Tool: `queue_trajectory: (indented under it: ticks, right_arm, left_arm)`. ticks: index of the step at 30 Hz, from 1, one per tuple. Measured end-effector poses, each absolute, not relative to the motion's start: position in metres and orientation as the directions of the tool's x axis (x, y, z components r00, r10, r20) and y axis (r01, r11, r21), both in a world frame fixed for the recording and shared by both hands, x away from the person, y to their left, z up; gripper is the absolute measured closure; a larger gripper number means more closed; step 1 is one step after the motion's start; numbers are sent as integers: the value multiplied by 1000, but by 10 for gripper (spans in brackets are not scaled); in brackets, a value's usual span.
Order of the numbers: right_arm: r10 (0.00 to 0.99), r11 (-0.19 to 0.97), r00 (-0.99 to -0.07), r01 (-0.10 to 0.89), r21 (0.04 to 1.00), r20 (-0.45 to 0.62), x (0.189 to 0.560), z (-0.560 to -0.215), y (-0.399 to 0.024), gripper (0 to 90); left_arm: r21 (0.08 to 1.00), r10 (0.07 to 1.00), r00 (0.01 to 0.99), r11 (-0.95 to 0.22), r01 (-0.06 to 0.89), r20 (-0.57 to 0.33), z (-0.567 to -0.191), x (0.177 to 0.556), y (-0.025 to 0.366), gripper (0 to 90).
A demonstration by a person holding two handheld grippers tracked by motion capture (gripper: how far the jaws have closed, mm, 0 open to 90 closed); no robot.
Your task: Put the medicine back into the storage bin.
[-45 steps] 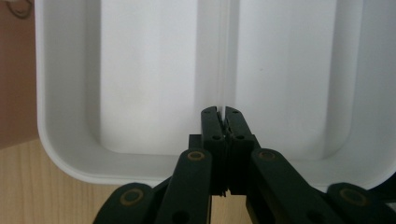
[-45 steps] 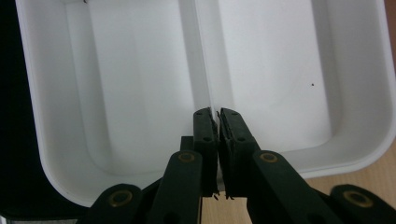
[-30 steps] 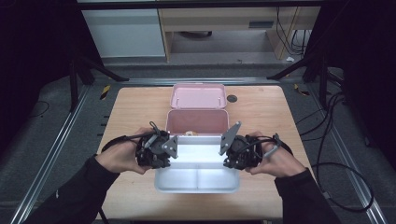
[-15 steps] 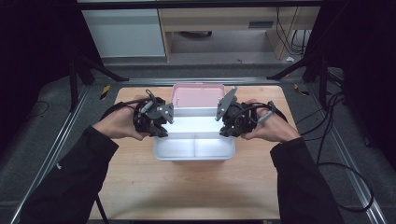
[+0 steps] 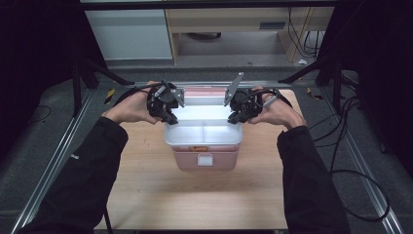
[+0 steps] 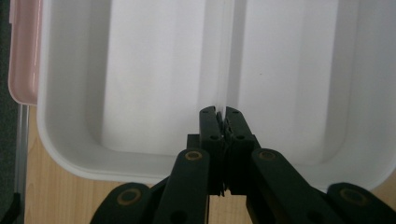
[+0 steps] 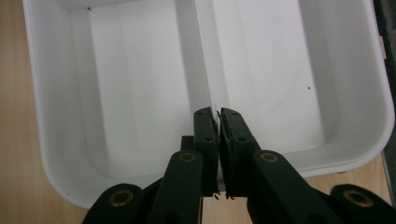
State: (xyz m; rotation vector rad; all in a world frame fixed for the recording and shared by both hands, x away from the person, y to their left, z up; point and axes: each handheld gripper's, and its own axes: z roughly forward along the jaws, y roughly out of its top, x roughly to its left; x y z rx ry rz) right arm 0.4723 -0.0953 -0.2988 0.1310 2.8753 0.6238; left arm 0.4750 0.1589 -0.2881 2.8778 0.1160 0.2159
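Nearest the person's edge of the wooden surface (image 5: pixel 195 195) the boards lie bare, and both dark sleeves reach forward over them. Further in, near the middle, stands a pink lunch box (image 5: pixel 206 158) with a pale latch on its near face. A white tray (image 5: pixel 203 132) with two compartments, split by a divider, is at the top of this box, with its far part extending past the box toward the far edge. The left hand-held gripper (image 5: pixel 168 117) is pinching the tray's left rim, jaws pressed tight on the thin wall, as the left gripper view (image 6: pixel 221 122) shows. The right hand-held gripper (image 5: pixel 235 116) pinches the opposite rim in the same way, its jaws shut on the wall in the right gripper view (image 7: pixel 215 122). Whether the tray rests in the box or hangs just above it cannot be told. Beyond the tray, near the far edge, lies a pink lid (image 5: pixel 204 91), mostly hidden.
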Motion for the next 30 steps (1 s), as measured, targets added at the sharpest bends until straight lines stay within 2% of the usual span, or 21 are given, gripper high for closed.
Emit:
queue_trajectory:
  ticks: [9, 18, 30]
  right_arm:
    - [133, 925, -976, 59, 376, -174, 492, -324, -92, 862]
    - [135, 934, -982, 83, 347, -128, 491, -350, -91, 858]
    - [163, 930, -981, 117, 348, -105, 489, -373, -93, 849]
  left_arm:
    - [241, 102, 988, -968, 72, 112, -313, 498, 155, 876]
    - [213, 86, 994, -975, 71, 64, -342, 495, 149, 880]
    - [192, 98, 994, -978, 86, 56, -366, 497, 146, 874]
